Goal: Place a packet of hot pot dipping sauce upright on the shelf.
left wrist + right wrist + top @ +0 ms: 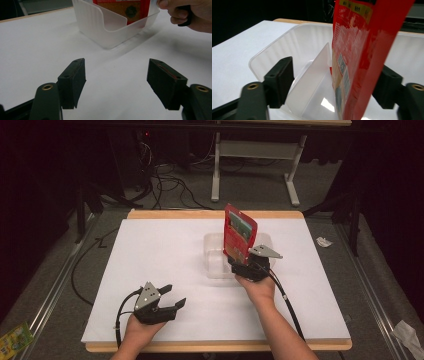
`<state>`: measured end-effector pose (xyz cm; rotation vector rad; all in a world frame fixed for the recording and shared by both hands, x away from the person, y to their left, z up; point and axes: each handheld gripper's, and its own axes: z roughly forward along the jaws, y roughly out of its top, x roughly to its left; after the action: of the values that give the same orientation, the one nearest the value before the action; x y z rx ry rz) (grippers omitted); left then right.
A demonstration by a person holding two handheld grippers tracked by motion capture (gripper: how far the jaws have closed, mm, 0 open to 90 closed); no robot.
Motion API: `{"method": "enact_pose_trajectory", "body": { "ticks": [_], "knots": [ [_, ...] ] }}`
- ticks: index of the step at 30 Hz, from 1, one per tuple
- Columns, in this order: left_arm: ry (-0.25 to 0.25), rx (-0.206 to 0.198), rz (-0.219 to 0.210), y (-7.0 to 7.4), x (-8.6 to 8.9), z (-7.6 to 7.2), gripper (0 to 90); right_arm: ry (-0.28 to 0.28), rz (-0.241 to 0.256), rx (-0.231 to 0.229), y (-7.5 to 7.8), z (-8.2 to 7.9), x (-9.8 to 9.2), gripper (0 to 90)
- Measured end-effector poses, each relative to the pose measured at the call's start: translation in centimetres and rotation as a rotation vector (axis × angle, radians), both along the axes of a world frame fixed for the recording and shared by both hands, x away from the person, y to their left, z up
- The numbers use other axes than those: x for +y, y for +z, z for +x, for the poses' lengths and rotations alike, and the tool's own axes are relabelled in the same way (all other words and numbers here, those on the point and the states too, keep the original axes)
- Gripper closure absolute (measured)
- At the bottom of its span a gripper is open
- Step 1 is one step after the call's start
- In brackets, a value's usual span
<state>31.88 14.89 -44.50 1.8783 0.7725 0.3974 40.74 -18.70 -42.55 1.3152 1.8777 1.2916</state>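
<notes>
High view | R gripper [246, 261] jaws apart, red pouch [239, 234] upright betw. them over clear bin [214, 251] | L gripper [170, 300] spread, idle on table | risk: pouch tipped out, unclamped.

Legible text: none. Red packet [362, 57]: yellow band at top with dark characters, too blurred to read; white fine print down the face, unreadable; a small square code patch, not decipherable. In the high view, coloured picture panel on the packet [239, 234], no readable lettering.
</notes>
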Motion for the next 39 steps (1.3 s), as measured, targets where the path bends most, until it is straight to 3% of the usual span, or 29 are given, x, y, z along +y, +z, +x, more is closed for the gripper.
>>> {"method": "enact_pose_trajectory", "body": {
  "ticks": [4, 11, 18, 31, 38, 39],
  "knots": [
    [-0.001, -0.002, 0.005, 0.0, 0.0, 0.0, 31.7, 0.018, -0.011, 0.007, 0.2, -0.1, -0.4, 19.1],
    [-0.001, 0.000, 0.005, 0.0, 0.0, 0.0, 31.7, 0.024, -0.022, 0.018, 0.3, -0.4, -0.8, 18.7],
    [-0.003, -0.003, 0.000, 0.1, 0.0, -0.1, 31.7, 0.050, -0.014, -0.006, 0.9, -1.6, -1.5, 17.2],
    [-0.015, 0.002, 0.007, 0.1, -0.4, -0.3, 31.6, 0.127, -0.013, -0.050, 2.3, -5.3, -4.3, 7.9],
    [-0.011, 0.004, 0.010, 0.0, -0.5, -0.4, 31.4, 0.130, -0.012, -0.056, 2.4, -8.3, -6.9, 1.5],
    [-0.009, 0.004, 0.008, 0.0, -0.5, -0.4, 31.1, 0.123, -0.016, -0.058, 2.3, -9.4, -7.9, 0.9]
  ]
}}
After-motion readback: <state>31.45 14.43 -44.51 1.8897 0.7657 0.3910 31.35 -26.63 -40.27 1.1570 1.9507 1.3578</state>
